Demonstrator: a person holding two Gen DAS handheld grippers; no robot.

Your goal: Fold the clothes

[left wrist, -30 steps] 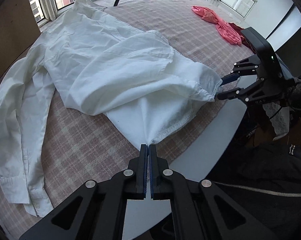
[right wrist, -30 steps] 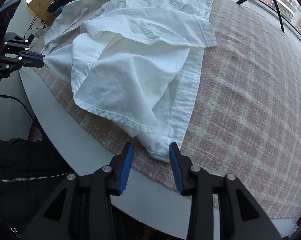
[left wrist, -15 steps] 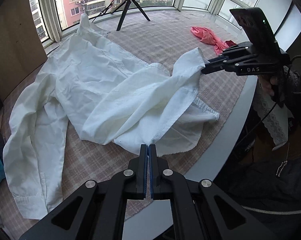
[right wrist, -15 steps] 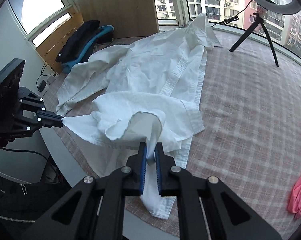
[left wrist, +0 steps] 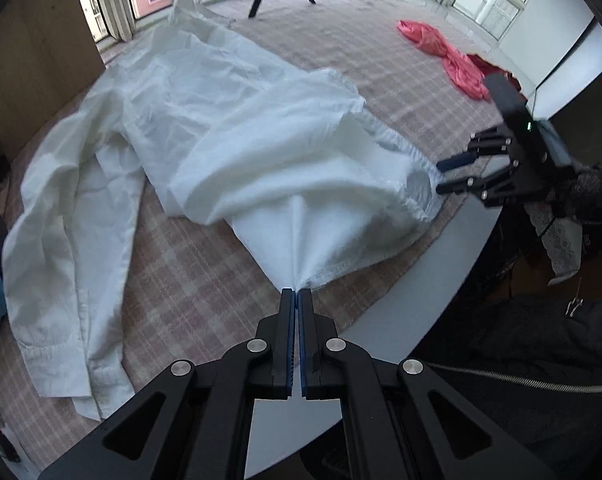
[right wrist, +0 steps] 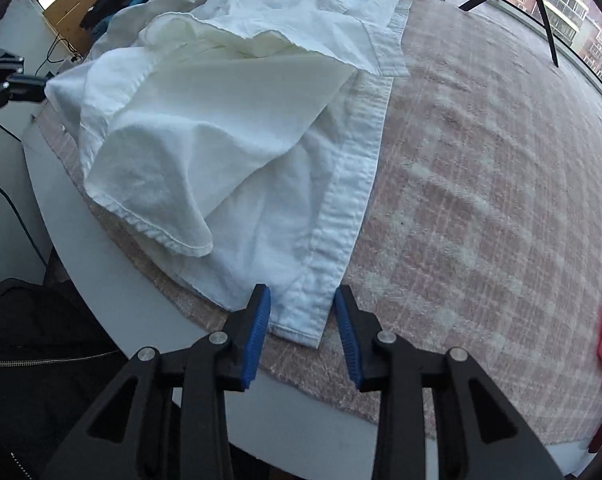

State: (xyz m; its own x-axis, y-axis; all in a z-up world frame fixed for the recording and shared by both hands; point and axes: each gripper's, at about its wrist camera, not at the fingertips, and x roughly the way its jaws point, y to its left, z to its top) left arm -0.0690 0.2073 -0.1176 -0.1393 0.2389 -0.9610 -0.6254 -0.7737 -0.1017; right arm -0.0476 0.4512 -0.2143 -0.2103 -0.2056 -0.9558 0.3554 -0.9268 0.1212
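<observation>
Both wrist views look steeply down, sharing the white shirt (left wrist: 237, 148).

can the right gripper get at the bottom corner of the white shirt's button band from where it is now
Probably yes. The right gripper is open, its jaws having just opened, and the white shirt corner lies flat between them on the checked cloth, with nothing over it.

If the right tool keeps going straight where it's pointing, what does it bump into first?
Probably the white shirt. Its bottom corner, at the button strip, lies right between the open fingers of the right tool, which have just been opening. Under that corner is the pink checked cloth. How far down it is, I can't tell.
</observation>
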